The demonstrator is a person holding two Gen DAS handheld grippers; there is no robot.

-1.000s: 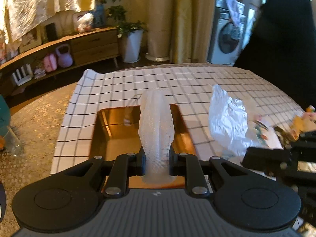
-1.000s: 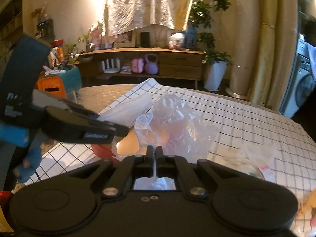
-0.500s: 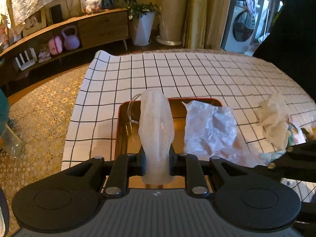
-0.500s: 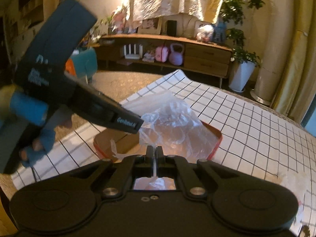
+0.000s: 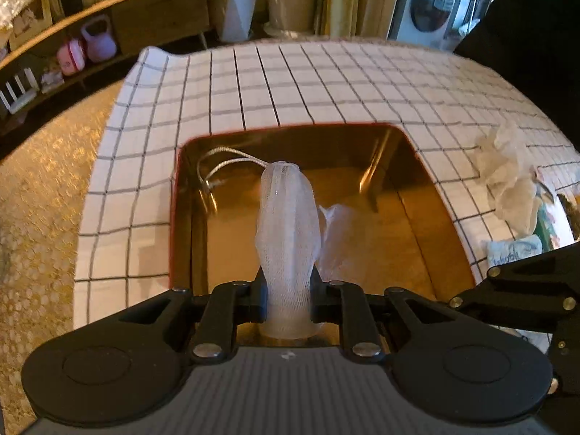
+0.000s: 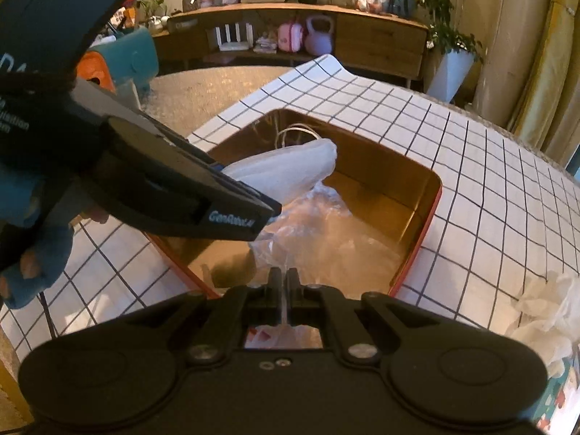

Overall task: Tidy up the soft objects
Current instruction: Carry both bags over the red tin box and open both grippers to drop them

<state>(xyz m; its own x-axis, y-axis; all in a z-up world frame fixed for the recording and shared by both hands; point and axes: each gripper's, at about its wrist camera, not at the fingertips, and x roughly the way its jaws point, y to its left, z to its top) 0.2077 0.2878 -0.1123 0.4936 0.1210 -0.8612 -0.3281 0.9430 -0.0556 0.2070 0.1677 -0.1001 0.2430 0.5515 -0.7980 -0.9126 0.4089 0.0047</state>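
My left gripper (image 5: 286,282) is shut on a white mesh pouch (image 5: 286,224) with a grey cord (image 5: 221,166), held over a red-rimmed gold tin box (image 5: 366,127). The pouch also shows in the right wrist view (image 6: 290,174), sticking out of the left gripper's fingers (image 6: 232,217). My right gripper (image 6: 284,275) is shut on a clear plastic bag (image 6: 319,232) that hangs down into the box (image 6: 417,253). A bit of the bag shows beside the pouch in the left wrist view (image 5: 337,232).
The box sits on a white checked tablecloth (image 5: 326,83). Crumpled white plastic (image 5: 507,177) and small packets (image 5: 514,250) lie right of the box; the plastic also shows in the right wrist view (image 6: 543,311). A low shelf (image 6: 326,36) stands beyond the table.
Both grippers have moved forward and down over the box. The plastic bag has dropped lower into the box. The pouch now hangs over the box interior.
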